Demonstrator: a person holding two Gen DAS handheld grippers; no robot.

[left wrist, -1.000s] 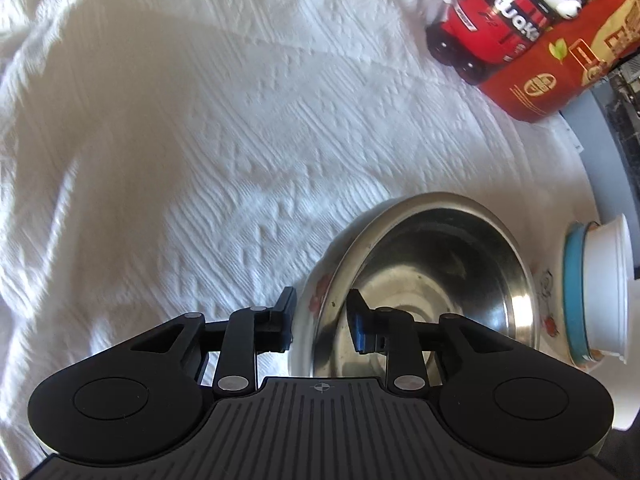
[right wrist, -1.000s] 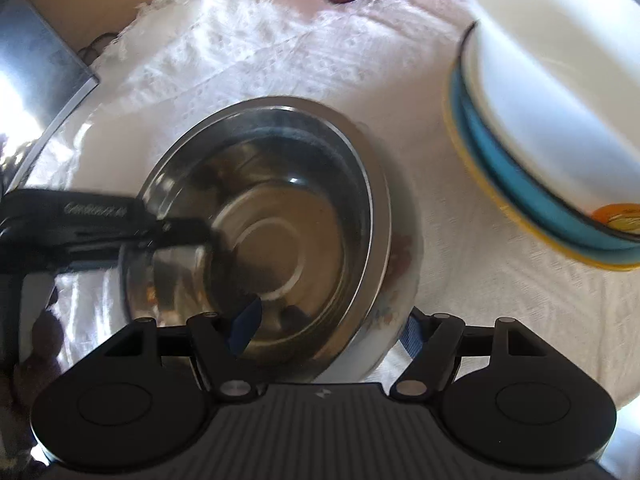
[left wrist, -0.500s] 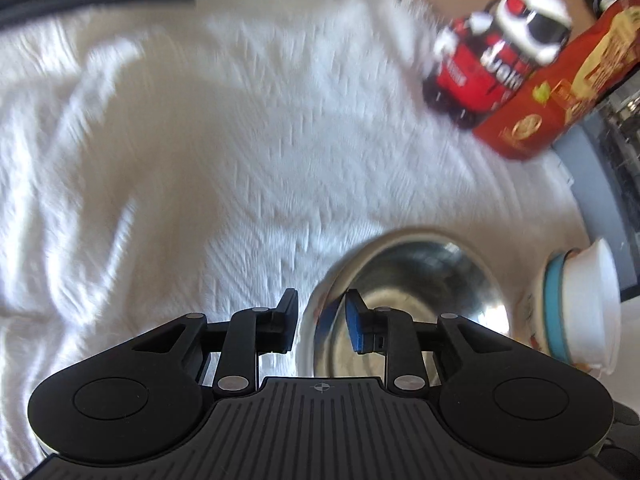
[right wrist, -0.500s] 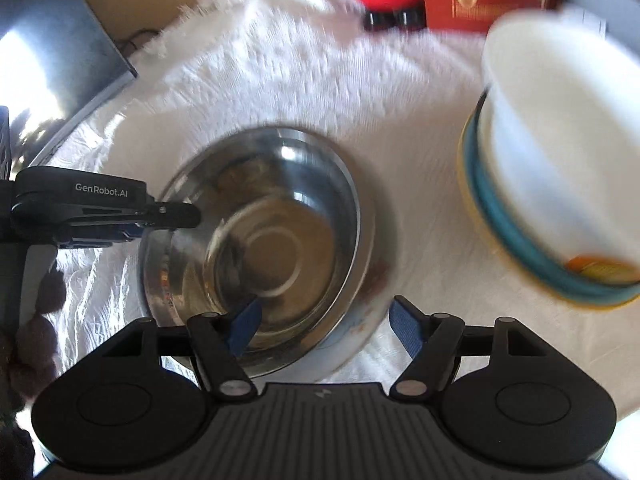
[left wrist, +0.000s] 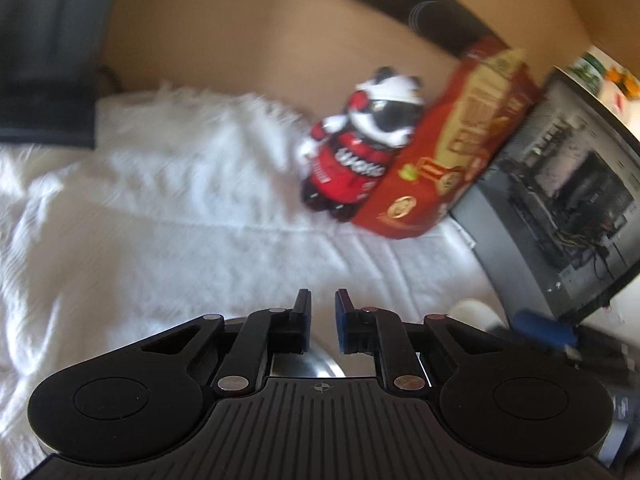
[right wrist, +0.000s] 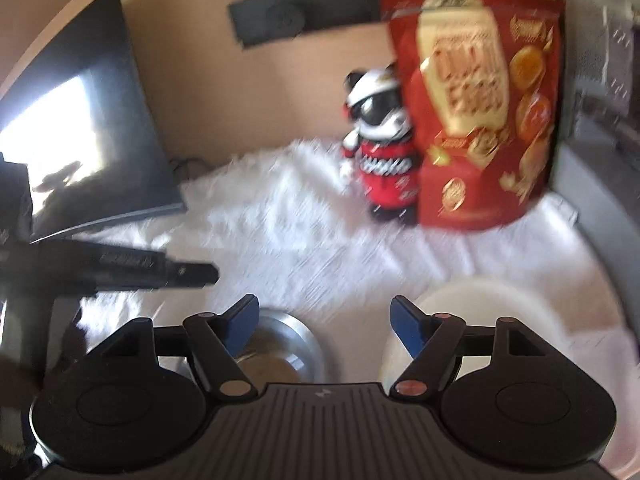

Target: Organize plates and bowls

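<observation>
A steel bowl (right wrist: 280, 344) sits on the white cloth, mostly hidden below my right gripper (right wrist: 323, 314), which is open and empty above it. A sliver of the steel bowl (left wrist: 320, 362) shows under my left gripper (left wrist: 322, 306), whose jaws stand a narrow gap apart with nothing between them. The white bowl (right wrist: 492, 312) on its stack is at the lower right of the right wrist view, and only its edge (left wrist: 474, 312) shows in the left wrist view. The left gripper also shows in the right wrist view (right wrist: 204, 272), raised at the left. Both views are blurred.
A red and black panda figure (left wrist: 360, 160) (right wrist: 380, 152) and a red snack box (left wrist: 448, 152) (right wrist: 480, 112) stand at the far edge of the white cloth (left wrist: 180, 232). A grey open computer case (left wrist: 568, 216) is at the right. A dark screen (right wrist: 80, 140) stands at the left.
Both grippers have risen and tilted away from the steel bowl, so the bowls have slid to the bottom of both views. The left gripper is off the bowl's rim.
</observation>
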